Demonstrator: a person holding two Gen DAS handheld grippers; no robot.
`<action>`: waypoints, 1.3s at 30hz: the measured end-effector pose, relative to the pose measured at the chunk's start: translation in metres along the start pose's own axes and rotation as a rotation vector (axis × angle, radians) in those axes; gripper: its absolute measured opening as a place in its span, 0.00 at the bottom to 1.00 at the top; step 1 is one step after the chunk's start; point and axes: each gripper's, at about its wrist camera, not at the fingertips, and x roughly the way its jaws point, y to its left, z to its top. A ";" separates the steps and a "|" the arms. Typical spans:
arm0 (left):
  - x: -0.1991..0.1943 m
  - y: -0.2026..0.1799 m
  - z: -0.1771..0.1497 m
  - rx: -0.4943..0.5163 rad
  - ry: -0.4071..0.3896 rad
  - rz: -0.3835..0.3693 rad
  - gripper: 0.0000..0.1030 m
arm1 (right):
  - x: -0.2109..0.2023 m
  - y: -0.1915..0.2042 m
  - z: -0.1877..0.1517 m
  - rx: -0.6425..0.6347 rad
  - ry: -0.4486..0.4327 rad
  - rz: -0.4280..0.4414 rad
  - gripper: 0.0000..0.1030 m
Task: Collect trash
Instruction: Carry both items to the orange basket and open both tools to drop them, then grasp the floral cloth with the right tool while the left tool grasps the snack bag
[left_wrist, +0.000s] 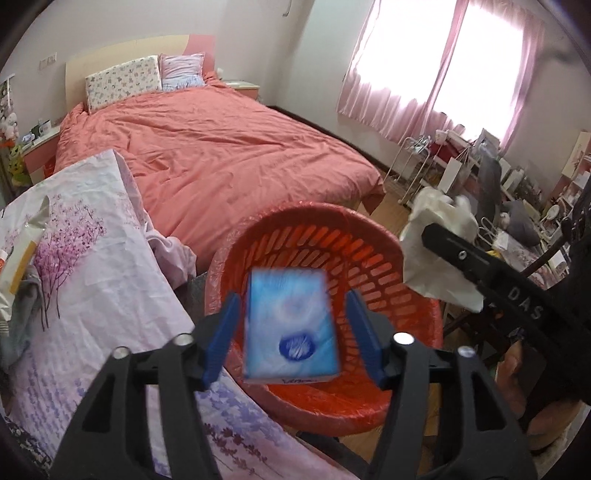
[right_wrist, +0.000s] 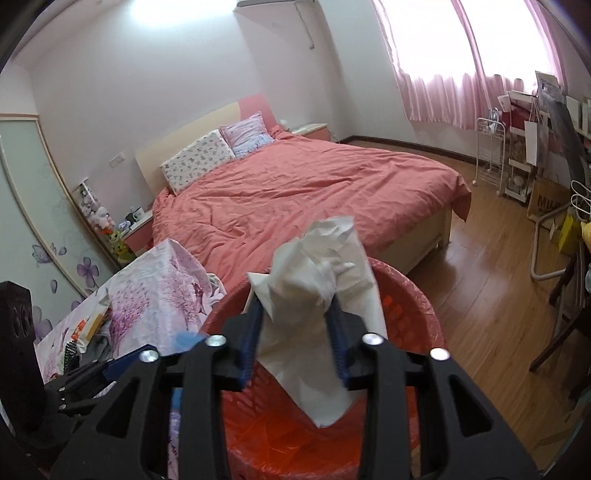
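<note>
Left tool: the blue pads are seen standing clear of the blue packet on both sides; the tool is released, and the motion-blurred packet appears to be dropping free.
Blue packet, place: it is seen over the mouth of the red basket, between the parted fingers and touching neither.
Blue packet, handling: it is judged light, flat and soft-sided, probably a pocket tissue pack with a slick film wrap; it would best be taken across its two long edges, near the middle, with modest pressure so the wrap is not squeezed out of the pads.
Right tool: its pads are seen set against both flanks of the crumpled tissue; whether the wad is gripped or merely resting between them cannot be told.
Crumpled tissue, place: it is held above the near rim of the red basket, which is lined with a thin red bag.
Crumpled tissue, handling: it is judged almost weightless, limp and easily torn; the bunched middle is the part to be pinched, not the loose hanging corner.
Basket, place: it stands on the floor at the foot corner of the bed, beside floral bedding.
</note>
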 end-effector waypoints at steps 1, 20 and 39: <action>0.001 -0.001 0.000 -0.002 0.001 0.008 0.66 | 0.001 -0.002 -0.001 0.002 -0.001 -0.004 0.55; -0.103 0.077 -0.052 -0.063 -0.058 0.279 0.75 | -0.030 0.043 -0.014 -0.113 -0.008 -0.015 0.55; -0.242 0.233 -0.158 -0.334 -0.113 0.587 0.78 | -0.027 0.199 -0.101 -0.357 0.179 0.292 0.55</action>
